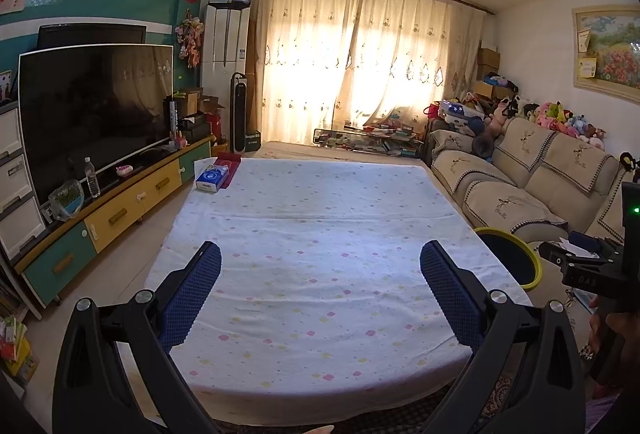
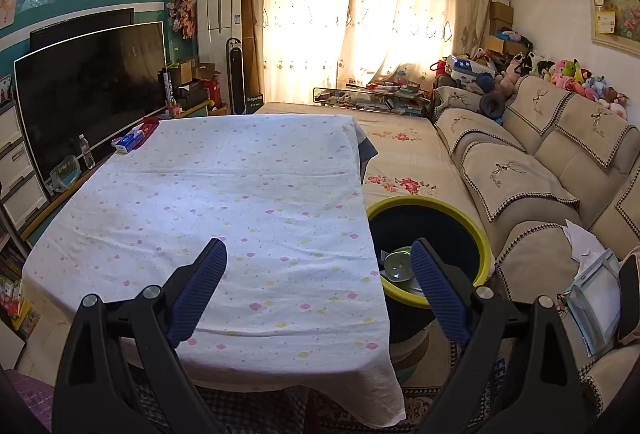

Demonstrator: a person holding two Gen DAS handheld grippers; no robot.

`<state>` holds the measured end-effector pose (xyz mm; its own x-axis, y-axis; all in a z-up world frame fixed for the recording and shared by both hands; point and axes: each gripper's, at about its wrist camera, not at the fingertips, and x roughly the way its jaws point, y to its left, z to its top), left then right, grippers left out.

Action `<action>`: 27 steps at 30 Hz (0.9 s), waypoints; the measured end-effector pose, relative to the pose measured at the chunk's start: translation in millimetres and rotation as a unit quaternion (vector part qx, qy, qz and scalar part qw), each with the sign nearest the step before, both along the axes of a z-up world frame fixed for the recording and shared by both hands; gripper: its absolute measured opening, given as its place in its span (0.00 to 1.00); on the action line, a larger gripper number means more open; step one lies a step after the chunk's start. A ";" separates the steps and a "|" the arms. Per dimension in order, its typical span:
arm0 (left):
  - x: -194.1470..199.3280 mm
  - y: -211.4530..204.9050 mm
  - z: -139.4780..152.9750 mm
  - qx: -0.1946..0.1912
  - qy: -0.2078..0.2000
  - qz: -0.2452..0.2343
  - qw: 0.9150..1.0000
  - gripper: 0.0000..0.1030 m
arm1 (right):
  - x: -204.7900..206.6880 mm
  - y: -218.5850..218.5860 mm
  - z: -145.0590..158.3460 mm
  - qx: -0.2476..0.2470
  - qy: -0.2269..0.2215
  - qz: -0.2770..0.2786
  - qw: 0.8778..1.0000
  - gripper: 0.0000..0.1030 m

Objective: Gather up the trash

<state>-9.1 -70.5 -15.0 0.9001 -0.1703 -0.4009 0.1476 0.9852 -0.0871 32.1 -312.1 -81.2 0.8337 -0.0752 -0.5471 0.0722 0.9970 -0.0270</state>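
Observation:
A black trash bin with a yellow-green rim [image 2: 430,250] stands at the table's right side, by the sofa; it also shows in the left wrist view [image 1: 510,256]. Inside it lie a crumpled clear cup or wrapper [image 2: 396,266] and other scraps. My left gripper [image 1: 320,266] is open and empty above the near part of the table with the white dotted cloth [image 1: 312,234]. My right gripper [image 2: 318,266] is open and empty over the table's right edge [image 2: 240,194], its right finger [image 2: 432,282] in front of the bin. The right gripper's body shows in the left wrist view [image 1: 592,266].
A blue tissue pack [image 1: 212,179] and a red item [image 1: 228,160] lie at the table's far left corner. A TV [image 1: 92,114] on a low cabinet [image 1: 120,210] with a water bottle [image 1: 92,178] stands left. A beige sofa [image 2: 540,170] with papers [image 2: 592,274] runs along the right.

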 end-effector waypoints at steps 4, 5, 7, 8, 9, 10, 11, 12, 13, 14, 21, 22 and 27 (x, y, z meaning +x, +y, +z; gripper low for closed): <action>1.6 -1.6 -1.4 -0.001 0.002 -0.002 1.000 0.95 | -0.2 -0.1 -0.2 0.000 0.000 0.000 1.000 0.86; 2.2 -1.9 -1.8 -0.001 0.002 -0.003 1.000 0.95 | -0.2 -0.2 -0.3 0.001 0.000 -0.001 1.000 0.86; 3.1 -2.5 -2.2 -0.001 0.003 -0.003 1.000 0.95 | 0.0 -0.9 0.4 0.001 0.001 -0.002 1.000 0.86; 3.3 -2.7 -2.5 -0.001 0.004 -0.004 1.000 0.95 | 0.0 -1.5 0.4 0.002 0.001 -0.002 1.000 0.86; 4.0 -3.1 -3.2 -0.001 0.005 -0.004 1.000 0.95 | 0.1 -1.9 0.5 0.002 0.002 -0.002 1.000 0.86; 4.7 -3.5 -4.0 -0.001 0.006 -0.004 1.000 0.95 | 0.5 -2.4 0.2 0.003 0.002 -0.003 1.000 0.86; 5.6 -3.7 -4.8 -0.001 0.007 -0.004 1.000 0.95 | 0.9 -2.7 0.1 0.003 0.003 -0.003 1.000 0.86; 5.6 -3.8 -5.1 -0.001 0.007 -0.005 1.000 0.95 | 1.0 -3.0 0.0 0.004 0.003 -0.003 1.000 0.86; 5.4 -4.1 -5.1 -0.001 0.008 -0.006 1.000 0.95 | 1.0 -3.0 0.1 0.004 0.003 -0.003 1.000 0.86; 5.8 -4.4 -5.6 -0.001 0.008 -0.005 1.000 0.95 | 1.2 -3.1 0.3 0.004 0.003 -0.002 1.000 0.86; 6.4 -4.0 -5.2 -0.001 0.008 -0.006 1.000 0.95 | 1.5 -3.3 -0.2 0.004 0.004 -0.003 1.000 0.86; 6.4 -4.0 -5.2 -0.001 0.008 -0.006 1.000 0.95 | 1.8 -3.7 -0.6 0.004 0.004 -0.003 1.000 0.86; 7.1 -5.1 -8.1 0.000 0.010 -0.007 1.000 0.95 | 1.7 -3.8 -0.6 0.004 0.004 -0.003 1.000 0.86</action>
<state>-2.0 -75.6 -23.1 0.8899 -0.1826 -0.4181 0.1596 0.9831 -0.0896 33.8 -315.9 -81.8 0.8288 -0.0754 -0.5544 0.0775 0.9968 -0.0196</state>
